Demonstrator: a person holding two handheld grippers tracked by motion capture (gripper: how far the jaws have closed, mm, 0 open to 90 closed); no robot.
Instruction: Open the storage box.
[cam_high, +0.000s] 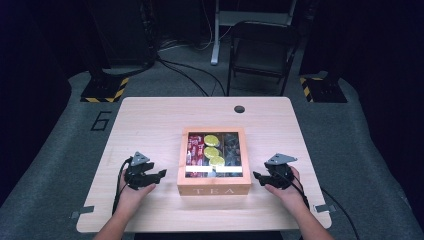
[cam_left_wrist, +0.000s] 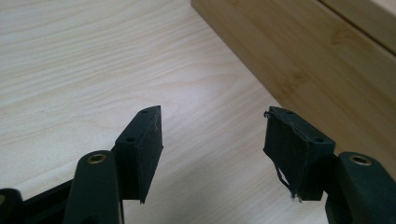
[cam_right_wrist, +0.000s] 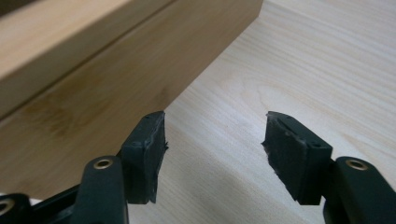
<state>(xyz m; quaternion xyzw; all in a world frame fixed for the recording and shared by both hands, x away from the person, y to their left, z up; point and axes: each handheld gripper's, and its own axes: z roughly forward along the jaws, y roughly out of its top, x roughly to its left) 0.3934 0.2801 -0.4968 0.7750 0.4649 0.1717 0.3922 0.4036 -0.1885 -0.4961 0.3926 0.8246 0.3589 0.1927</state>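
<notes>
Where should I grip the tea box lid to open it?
Take the lid's front edge, just above the TEA lettering on the tea box, coming from the person's side. The seam under the lid shows there; the hinges are probably at the back. The open right gripper sits nearest.

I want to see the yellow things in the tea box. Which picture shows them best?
The high view: it looks down through the tea box lid onto three yellow packets. Both gripper views catch just the box's plain wooden side, nothing inside.

The square wooden box with a glass lid (cam_high: 214, 190) reads "TEA" on its front; the grey floor (cam_high: 101, 121) bears a "6".
</notes>
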